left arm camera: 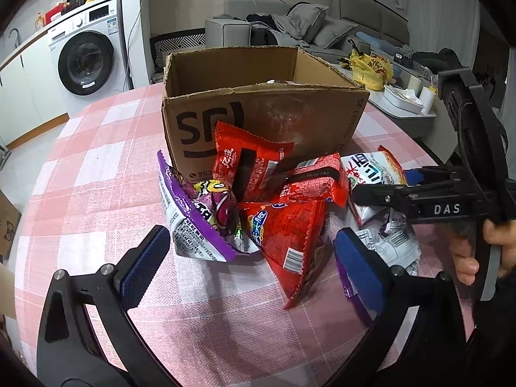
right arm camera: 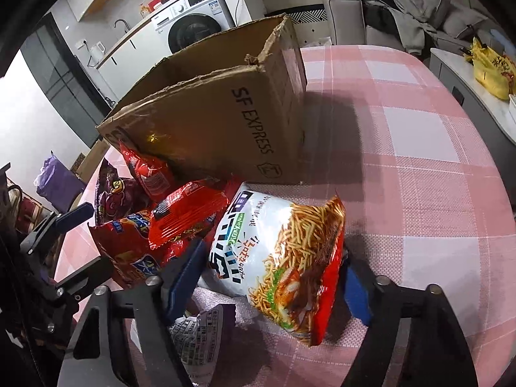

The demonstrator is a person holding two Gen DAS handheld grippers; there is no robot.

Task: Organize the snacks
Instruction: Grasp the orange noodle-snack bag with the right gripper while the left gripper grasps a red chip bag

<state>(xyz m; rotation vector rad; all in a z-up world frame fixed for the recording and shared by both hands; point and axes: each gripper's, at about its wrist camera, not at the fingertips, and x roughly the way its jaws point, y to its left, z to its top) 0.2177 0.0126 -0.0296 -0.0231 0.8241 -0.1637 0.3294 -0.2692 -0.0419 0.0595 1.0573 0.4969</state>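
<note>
On the counter, covered in a pink checked cloth, an open cardboard box printed "SF EXPRESS" stands toward the far side, and a heap of snack bags lies against its near wall. In the left wrist view the left hand-held gripper is released, its blue-padded fingers spread wide on either side of a red triangular snack bag and a purple snack bag that lie side by side at the near edge of the heap; neither pad touches a bag. Behind them a red packet leans upright against the box front, with another red packet lying just to its right. The right hand-held gripper reaches in at the right of the heap and straddles a white noodle-snack bag lying on the counter just beside the box corner; its fingers sit close on both sides of the bag, but whether they press it I cannot tell. A grey-printed wrapper lies below that bag, near the counter's front edge
</note>
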